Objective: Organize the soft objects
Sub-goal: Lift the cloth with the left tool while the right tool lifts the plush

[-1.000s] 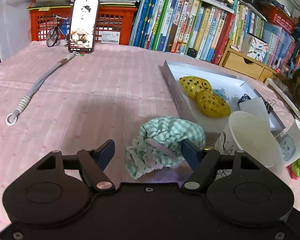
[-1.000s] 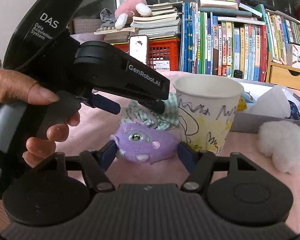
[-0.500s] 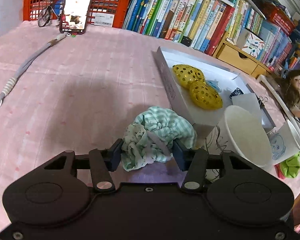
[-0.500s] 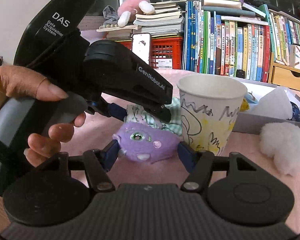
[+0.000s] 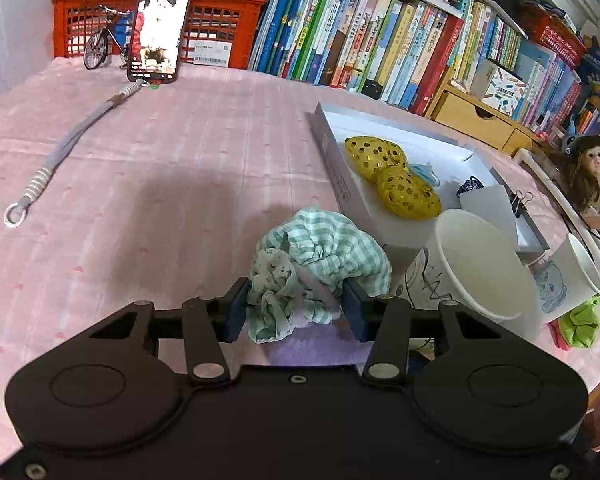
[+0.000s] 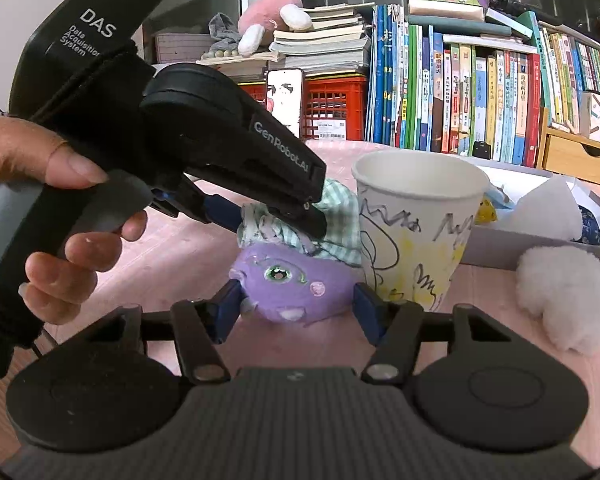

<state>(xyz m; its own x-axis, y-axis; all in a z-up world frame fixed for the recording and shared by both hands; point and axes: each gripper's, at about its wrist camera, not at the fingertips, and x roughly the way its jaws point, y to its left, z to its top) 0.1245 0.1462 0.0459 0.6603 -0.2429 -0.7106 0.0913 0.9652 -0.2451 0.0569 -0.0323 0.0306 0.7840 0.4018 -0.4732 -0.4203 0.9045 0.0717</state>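
Note:
My left gripper [image 5: 295,308] is shut on a crumpled green checked cloth [image 5: 320,256] and holds it over the pink tablecloth, just left of a white box [image 5: 416,140]. The box holds two yellow dotted soft balls [image 5: 392,182]. In the right wrist view the left gripper [image 6: 284,220] pinches the same cloth [image 6: 336,204] above a purple plush toy [image 6: 296,284]. My right gripper [image 6: 296,304] has its fingers on both sides of the purple plush, touching it. A white fluffy ball [image 6: 564,292] lies at the right.
A scribbled paper cup [image 6: 416,224] stands right of the plush, touching the box; it also shows in the left wrist view [image 5: 480,264]. A second cup [image 5: 572,276], a green scrunchie [image 5: 580,320], a doll [image 5: 592,176], a phone [image 5: 158,28], a strap [image 5: 68,148] and books [image 5: 380,40] surround the table.
My left gripper closed on the green checked cloth and lifted it slightly. My right gripper narrowed around the purple plush.

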